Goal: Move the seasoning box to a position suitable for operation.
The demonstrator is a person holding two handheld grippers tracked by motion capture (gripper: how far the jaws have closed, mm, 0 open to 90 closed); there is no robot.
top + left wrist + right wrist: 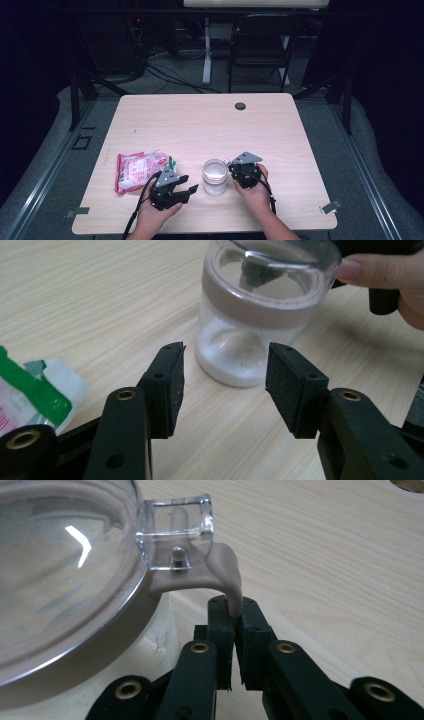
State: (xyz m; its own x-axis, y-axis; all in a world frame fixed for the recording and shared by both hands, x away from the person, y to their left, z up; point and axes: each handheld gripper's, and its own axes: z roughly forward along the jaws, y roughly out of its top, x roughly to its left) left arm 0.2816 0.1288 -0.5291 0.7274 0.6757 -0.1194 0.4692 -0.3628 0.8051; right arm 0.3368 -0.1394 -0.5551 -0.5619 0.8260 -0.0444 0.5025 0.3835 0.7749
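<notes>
A clear jar [215,176] with a beige band and clear lid stands near the table's front edge, with white powder at its bottom [235,352]. My left gripper [189,184] sits just left of it, jaws open [225,365], the jar ahead of the pads and apart from them. My right gripper [232,170] is at the jar's right side, shut [234,611] on the beige strap [226,575] that hangs from the lid's clear clasp [175,530]. The lid [60,580] looks closed.
A pink, white and green snack bag [137,170] lies left of my left gripper, its corner close to the left jaw [35,390]. The light wood table [200,125] has a dark cable hole [240,106] at the back. A chair [260,45] stands beyond the table.
</notes>
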